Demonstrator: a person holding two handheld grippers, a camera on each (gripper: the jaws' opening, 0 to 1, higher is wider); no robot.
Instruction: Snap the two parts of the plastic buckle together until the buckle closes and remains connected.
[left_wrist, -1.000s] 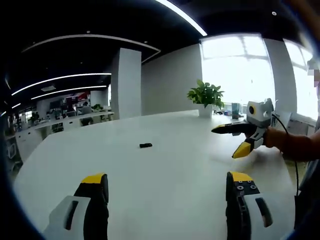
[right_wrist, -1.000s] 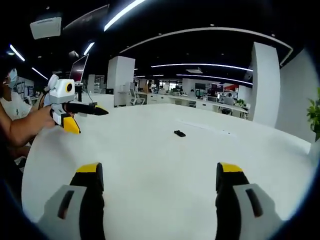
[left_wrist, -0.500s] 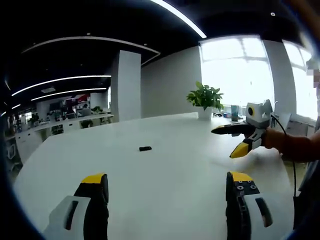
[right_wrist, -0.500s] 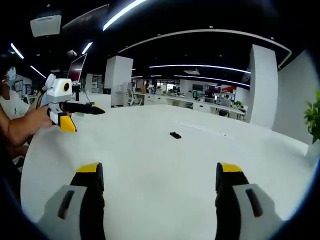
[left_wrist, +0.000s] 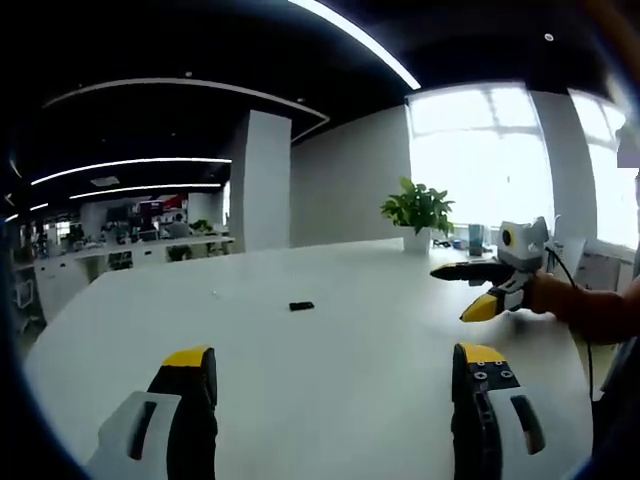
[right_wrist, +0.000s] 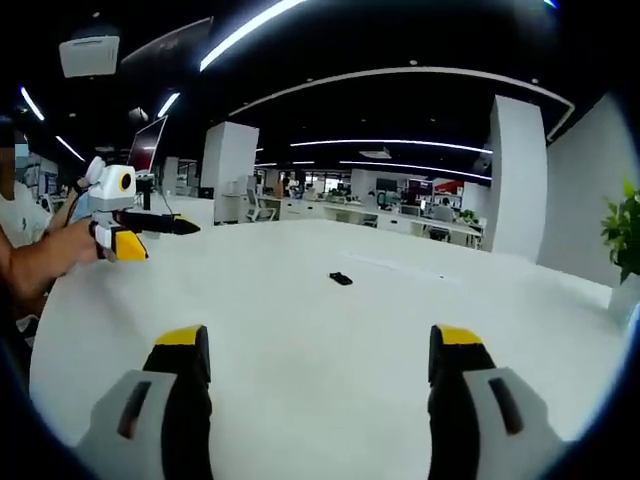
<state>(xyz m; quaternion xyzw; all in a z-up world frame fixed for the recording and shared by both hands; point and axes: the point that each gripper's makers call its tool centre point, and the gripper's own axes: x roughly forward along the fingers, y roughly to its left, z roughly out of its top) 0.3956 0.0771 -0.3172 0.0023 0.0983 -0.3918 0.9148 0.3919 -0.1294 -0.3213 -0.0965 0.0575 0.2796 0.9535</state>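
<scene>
**Both grippers held above the table, buckle lying untouched ahead**

Left gripper view: the left gripper rises from below with its yellow-tipped jaws spread wide and nothing between them. Ahead of the jaws, well apart from them, a small dark buckle lies flat on the white table; whether its two parts are joined is too small to tell. To the right of the jaws the right gripper enters, held in a person's hand, jaws parted and empty, pointing across the table. Beyond it a potted plant stands near bright windows, with a white pillar to the left.

Right gripper view: the right gripper likewise shows jaws wide apart and empty. The buckle lies ahead, between the two jaw lines and well clear of them. To the left, the left gripper appears with jaws parted, gripped by a hand. This view adds rows of office desks in the background.
</scene>
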